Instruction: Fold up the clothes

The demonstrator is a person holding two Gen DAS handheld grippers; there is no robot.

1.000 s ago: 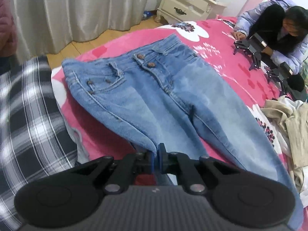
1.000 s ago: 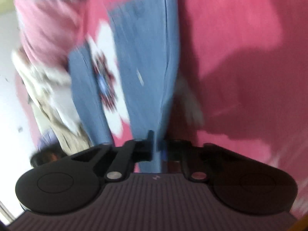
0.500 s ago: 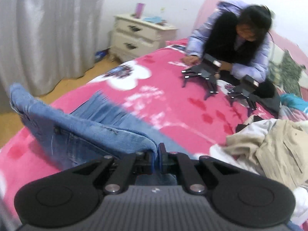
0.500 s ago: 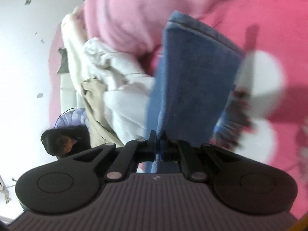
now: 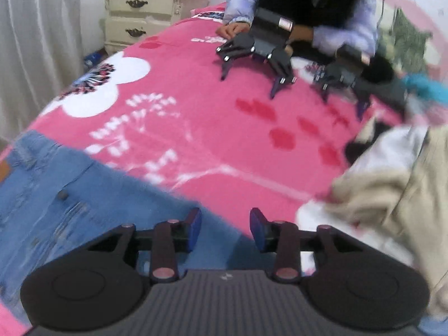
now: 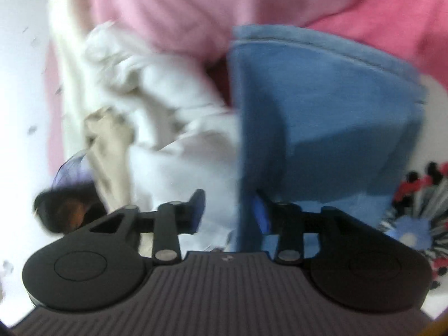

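Note:
Blue jeans [image 5: 70, 196] lie folded over on the pink bedspread [image 5: 210, 112], filling the lower left of the left wrist view. My left gripper [image 5: 225, 226] hovers just above the denim. Its jaws are opening and the pads [image 5: 196, 224] press on nothing. In the blurred right wrist view a folded leg of the jeans [image 6: 336, 112] lies ahead. My right gripper [image 6: 228, 207] has its jaws opening too. The denim's edge runs between them close to the right pad [image 6: 259, 210], and no grip on it shows.
A heap of beige and white clothes [image 5: 392, 196] lies to the right, also seen as pale cloth [image 6: 168, 112]. At the far side a person [image 5: 308, 5] rests two other black grippers [image 5: 257, 50] on the bed. A cream nightstand [image 5: 151, 8] and curtain [image 5: 36, 42] stand behind.
Both grippers, earlier shut on the jeans, swept the denim across the bed and folded it over. Now both sets of jaws stand apart and the denim lies released.

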